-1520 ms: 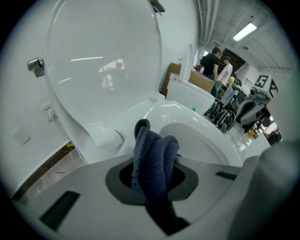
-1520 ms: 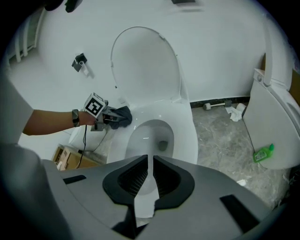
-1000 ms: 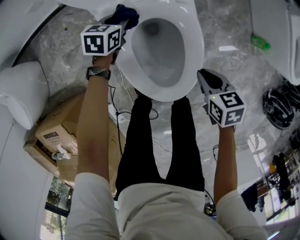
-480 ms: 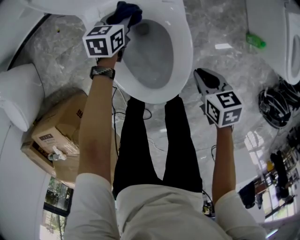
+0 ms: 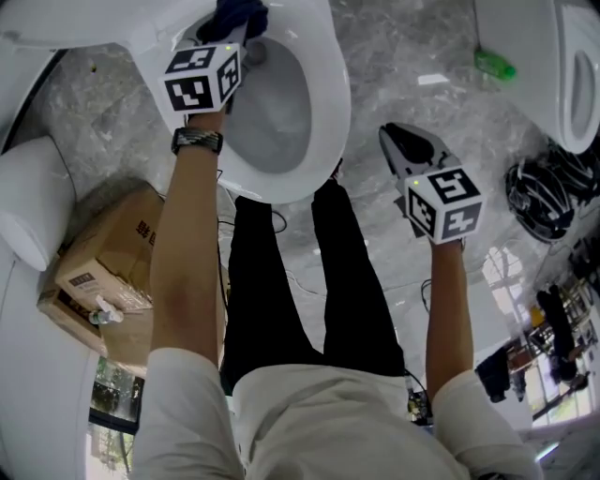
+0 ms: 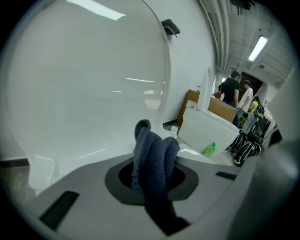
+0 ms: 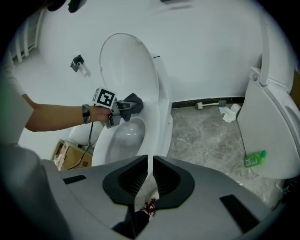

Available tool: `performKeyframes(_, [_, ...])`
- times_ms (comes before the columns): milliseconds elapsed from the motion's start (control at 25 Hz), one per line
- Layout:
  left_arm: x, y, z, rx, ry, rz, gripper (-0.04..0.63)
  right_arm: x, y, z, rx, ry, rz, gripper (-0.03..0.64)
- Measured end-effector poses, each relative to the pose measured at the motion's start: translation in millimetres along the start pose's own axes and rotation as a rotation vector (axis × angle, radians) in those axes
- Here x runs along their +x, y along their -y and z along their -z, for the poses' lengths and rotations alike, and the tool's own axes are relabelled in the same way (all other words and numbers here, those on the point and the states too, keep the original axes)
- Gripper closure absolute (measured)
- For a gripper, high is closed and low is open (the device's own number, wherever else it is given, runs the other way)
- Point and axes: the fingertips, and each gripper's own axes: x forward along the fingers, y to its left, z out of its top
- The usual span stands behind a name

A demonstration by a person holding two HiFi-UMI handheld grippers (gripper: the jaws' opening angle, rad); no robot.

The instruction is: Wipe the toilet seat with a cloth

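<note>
Stretching forward, left gripper (image 5: 241,37) pinches cloth (image 5: 234,13) at toilet seat (image 5: 325,103); right gripper (image 5: 390,137) (empty), fingers together.

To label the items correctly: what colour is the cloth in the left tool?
The cloth is dark navy blue, seen best in the left gripper view.

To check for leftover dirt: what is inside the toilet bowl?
Only bare white ceramic shows inside the toilet bowl. Its far end is partly covered by the left gripper and blue cloth.
</note>
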Motion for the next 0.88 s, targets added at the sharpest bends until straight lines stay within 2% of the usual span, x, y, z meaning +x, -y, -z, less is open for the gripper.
performKeyframes(80, [3.1,5.5,-1.3,0.028,-0.011,-0.026,0.543,-5.4,9.4,-0.7,-0.003,0.000,0.001,0.561])
performKeyframes(240, [9.1,28.9,-5.6,0.021,-0.007,0.019,0.543,-15.6,19.7,-9.7,-0.022,0.004,0.004,0.561])
performKeyframes(400, [-10.6,50.6,-12.5,0.040,0.016,0.010,0.544,-28.5,14.6,-28.3,-0.092,0.000,-0.016,0.561])
performKeyframes(600, [-67.0,78.1,-18.8,-0.007,0.082,0.017,0.546,-56.3,-1.9,-53.9,-0.194,0.006,-0.045,0.561])
performKeyframes(880, [-178.9,96.5,-68.7,0.029,0.137,-0.077,0.547,-107.1,-48.1,-127.7,-0.331,0.134,-0.096,0.561])
